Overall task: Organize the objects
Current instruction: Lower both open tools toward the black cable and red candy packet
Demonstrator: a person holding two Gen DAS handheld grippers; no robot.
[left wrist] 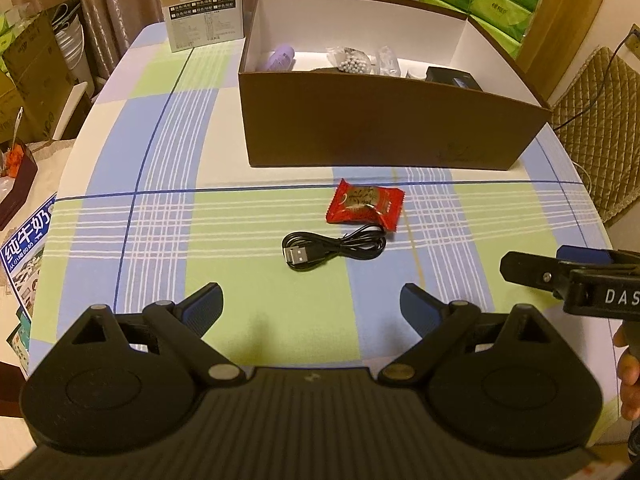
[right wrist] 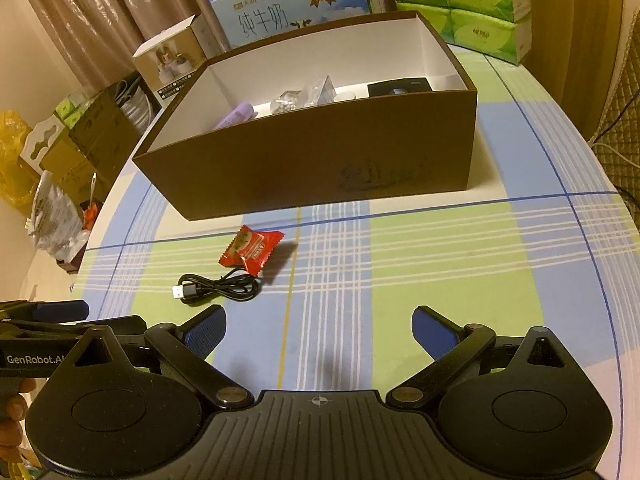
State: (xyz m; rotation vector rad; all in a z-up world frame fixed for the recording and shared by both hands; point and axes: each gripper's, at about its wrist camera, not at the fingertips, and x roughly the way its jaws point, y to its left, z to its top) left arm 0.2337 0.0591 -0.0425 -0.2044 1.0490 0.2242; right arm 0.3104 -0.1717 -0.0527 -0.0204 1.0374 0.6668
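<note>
Left claw [left wrist: 312, 306]: black frame with blue padded fingers, spread wide, holding nothing, hovering above the near part of the desk.
Right claw [right wrist: 319, 328]: same build, fingers likewise spread wide and bare, hovering just beside the left claw; seen from the side in the left wrist view, at the right edge.
Desk [left wrist: 168, 168]: covered by a plaid cloth of green, blue and white squares.
Coiled black USB cable [left wrist: 334, 249]: lying flat on the cloth ahead of both claws, silver plug toward the left, apart from both claws.
Small red foil candy packet [left wrist: 365, 205]: just behind the cable, touching or nearly touching its loop, in front of the box wall.
Open brown cardboard box with white inside [left wrist: 392, 128]: standing beyond the packet, holding a lilac cylinder [left wrist: 282, 58], clear bags with white beads [left wrist: 352, 65] and a small black box [left wrist: 452, 78].
Behind the box: blue milk carton [right wrist: 296, 8], green tissue packs [right wrist: 464, 4], beige curtain [right wrist: 100, 12].
</note>
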